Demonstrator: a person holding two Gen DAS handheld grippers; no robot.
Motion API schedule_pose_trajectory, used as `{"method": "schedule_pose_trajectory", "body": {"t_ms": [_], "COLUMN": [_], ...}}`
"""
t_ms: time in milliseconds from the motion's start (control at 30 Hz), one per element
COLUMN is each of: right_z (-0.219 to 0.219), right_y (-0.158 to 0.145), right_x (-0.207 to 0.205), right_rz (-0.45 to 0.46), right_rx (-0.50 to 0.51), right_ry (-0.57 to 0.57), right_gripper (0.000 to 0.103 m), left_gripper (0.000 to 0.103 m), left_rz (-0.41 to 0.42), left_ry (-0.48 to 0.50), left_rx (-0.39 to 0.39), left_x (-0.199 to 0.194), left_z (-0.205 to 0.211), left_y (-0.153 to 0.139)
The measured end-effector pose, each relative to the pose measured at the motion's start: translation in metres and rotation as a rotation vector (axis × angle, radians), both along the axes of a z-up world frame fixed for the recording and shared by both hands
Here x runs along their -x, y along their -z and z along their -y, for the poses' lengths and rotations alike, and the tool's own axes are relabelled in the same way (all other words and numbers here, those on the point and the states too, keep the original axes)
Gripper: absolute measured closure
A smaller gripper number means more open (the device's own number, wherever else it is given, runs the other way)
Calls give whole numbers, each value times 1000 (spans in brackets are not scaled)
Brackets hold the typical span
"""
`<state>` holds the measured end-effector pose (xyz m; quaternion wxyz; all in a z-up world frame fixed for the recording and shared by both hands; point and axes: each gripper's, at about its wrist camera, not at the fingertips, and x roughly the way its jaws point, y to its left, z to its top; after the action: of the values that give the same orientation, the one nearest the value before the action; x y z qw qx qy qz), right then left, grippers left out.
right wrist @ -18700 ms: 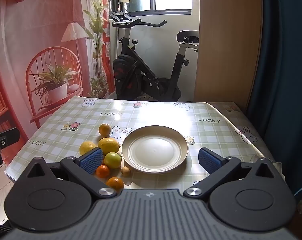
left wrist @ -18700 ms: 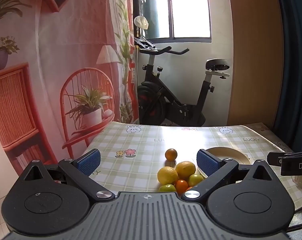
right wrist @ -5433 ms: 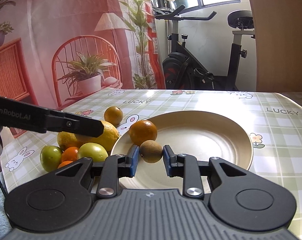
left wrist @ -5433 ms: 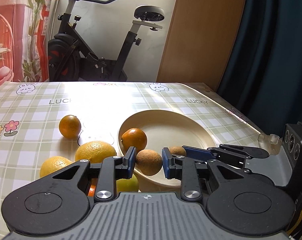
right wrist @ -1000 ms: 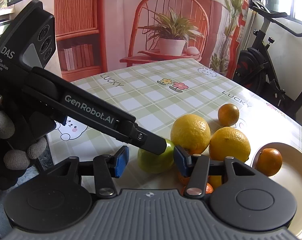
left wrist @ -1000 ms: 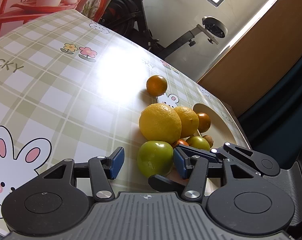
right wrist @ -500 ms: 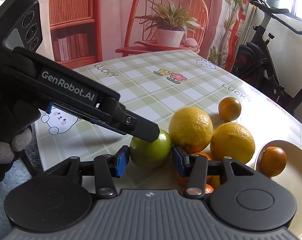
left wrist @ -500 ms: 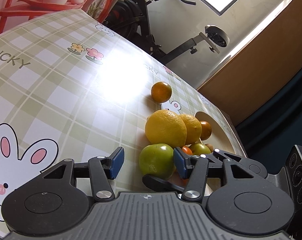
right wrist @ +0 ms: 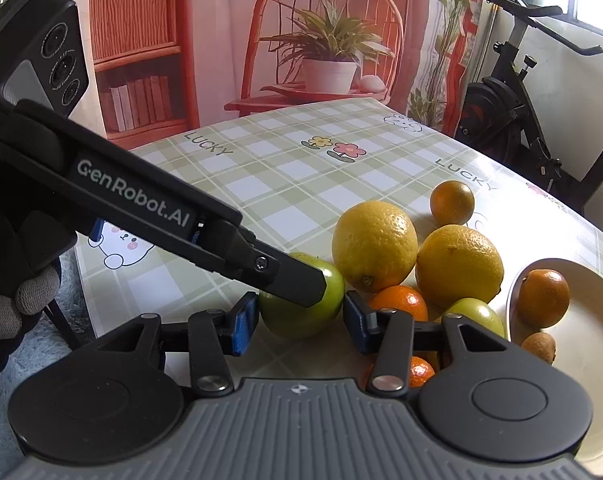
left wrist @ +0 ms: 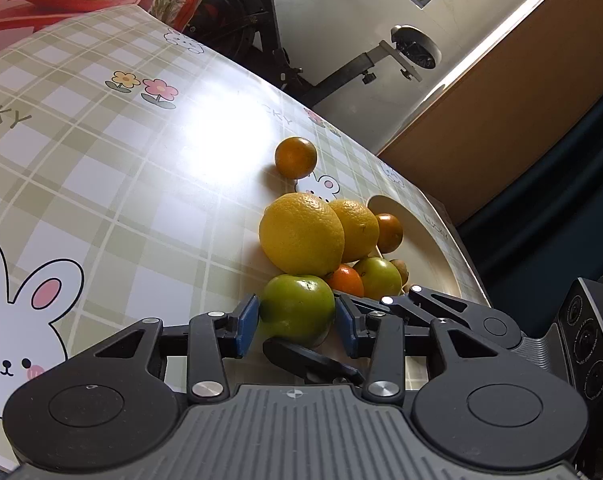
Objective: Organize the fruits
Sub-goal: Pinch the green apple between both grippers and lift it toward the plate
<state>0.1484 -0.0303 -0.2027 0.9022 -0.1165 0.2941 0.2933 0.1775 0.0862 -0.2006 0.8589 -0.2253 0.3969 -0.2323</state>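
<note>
A green fruit sits on the checked tablecloth at the near end of the fruit pile. My left gripper is shut on it, both blue pads pressed to its sides. My right gripper comes at the same green fruit crosswise. It is part open, with its pads just beside the fruit. One of the left gripper's fingers lies across the fruit's top. The cream plate holds an orange and a brown kiwi.
Two big yellow citrus press against the green fruit, with a second green fruit and small oranges beside them. One orange sits apart, farther back. A gloved hand holds the left gripper at the table's edge. An exercise bike stands beyond.
The left gripper's pads have closed onto the green fruit. The right gripper has edged forward around it, its opening unchanged.
</note>
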Motion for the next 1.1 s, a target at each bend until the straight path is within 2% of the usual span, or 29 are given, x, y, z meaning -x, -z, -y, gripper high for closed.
{"method": "schedule_pose_trajectory", "body": {"t_ms": [200,567,833,1100], "right_z": [8,49,101,158], "right_y": [-2,-23,-29,-22], "right_x": [9,20,32,38], "right_rz": [-3,48,80,75], "right_rx": [-37,-185,-277,-336], "right_ry": [15,116,238,389], "right_gripper": [54,54,54,54], "left_gripper": [59,59,59,58], "left_rz": [-4,105,160,178], "left_ry": [1,75,183,326], "left_rx": [-15,-142,-228,-299], "left_x": [5,7,-2,-14], "left_z": [7,45,99,165], "left_y": [-5,-47,-66,-64]}}
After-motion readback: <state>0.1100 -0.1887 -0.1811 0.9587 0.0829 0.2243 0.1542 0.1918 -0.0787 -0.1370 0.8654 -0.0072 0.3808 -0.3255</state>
